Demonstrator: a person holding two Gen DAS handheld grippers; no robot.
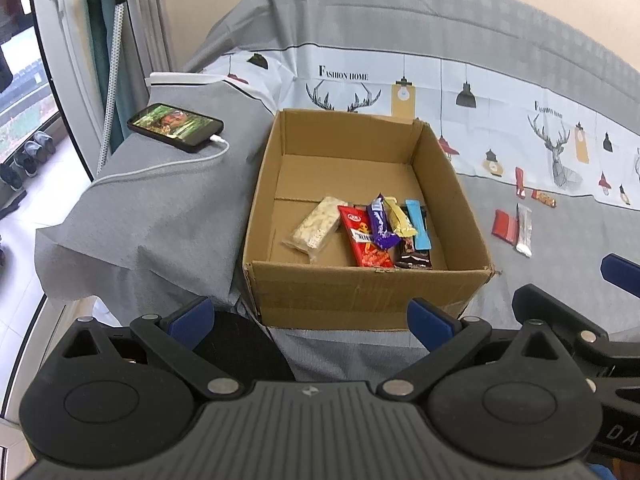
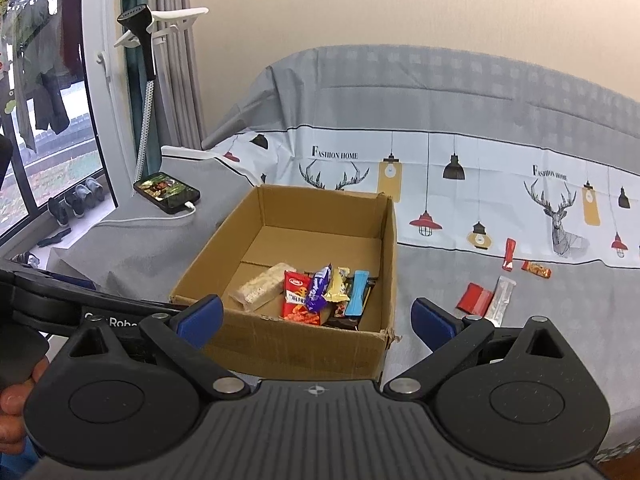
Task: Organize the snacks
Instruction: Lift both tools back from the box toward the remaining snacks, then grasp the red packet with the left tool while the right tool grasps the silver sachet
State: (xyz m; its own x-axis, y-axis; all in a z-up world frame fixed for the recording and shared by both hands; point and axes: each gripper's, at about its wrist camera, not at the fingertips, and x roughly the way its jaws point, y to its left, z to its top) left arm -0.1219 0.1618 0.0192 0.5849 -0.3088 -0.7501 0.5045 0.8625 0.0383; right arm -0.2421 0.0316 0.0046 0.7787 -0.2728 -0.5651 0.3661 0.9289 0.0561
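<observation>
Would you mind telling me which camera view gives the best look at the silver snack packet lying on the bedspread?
The right wrist view: the silver packet lies fairly central, whole, beside the red packet. The left wrist view also shows it, but out toward the distorted right side.

We hold left gripper (image 1: 310,318) low, blue fingers (image 1: 192,318) wide apart, nothing between. Right gripper (image 2: 318,318) same, wide apart, nothing held.

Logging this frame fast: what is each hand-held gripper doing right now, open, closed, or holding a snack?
Left hand-held gripper: open, holding nothing.
Right hand-held gripper: open, holding nothing.
</observation>
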